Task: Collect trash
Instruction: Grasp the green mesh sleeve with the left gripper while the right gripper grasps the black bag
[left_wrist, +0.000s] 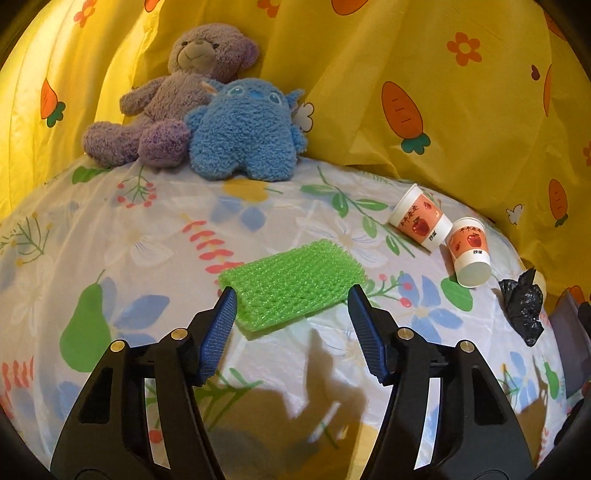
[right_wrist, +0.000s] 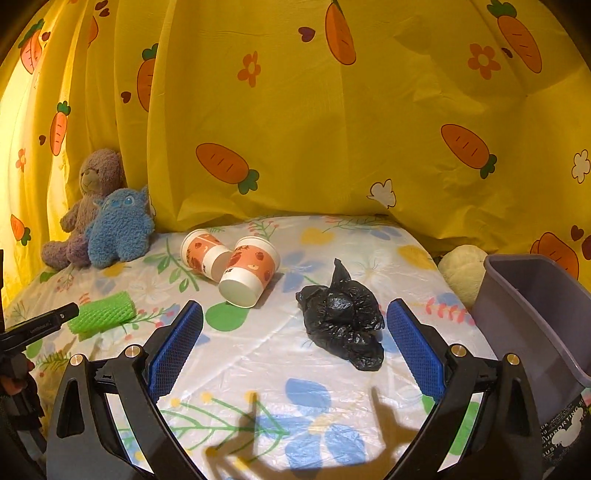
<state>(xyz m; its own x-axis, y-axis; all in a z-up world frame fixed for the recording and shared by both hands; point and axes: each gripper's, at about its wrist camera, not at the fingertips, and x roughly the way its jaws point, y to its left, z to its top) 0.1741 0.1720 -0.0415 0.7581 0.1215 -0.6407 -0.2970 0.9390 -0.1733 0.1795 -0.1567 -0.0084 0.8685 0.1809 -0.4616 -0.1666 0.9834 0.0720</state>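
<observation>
1. My left tongs (left_wrist: 291, 301) sit half-wide, green foam net (left_wrist: 291, 284) lying just ahead between the tips, not pinched.
2. Two paper cups (right_wrist: 229, 266) lie tipped over mid-table.
3. Right tongs (right_wrist: 295, 332) gape wide, black bag (right_wrist: 341, 317) between them, untouched; gray bin (right_wrist: 535, 314) is far right.

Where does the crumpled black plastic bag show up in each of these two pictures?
Left wrist view: the crumpled black plastic bag lies at the far right edge, right of the two tipped paper cups.
Right wrist view: it lies at centre, between the open right gripper fingers.
Shared landmark: the blue plush toy beside the yellow carrot curtain.
</observation>
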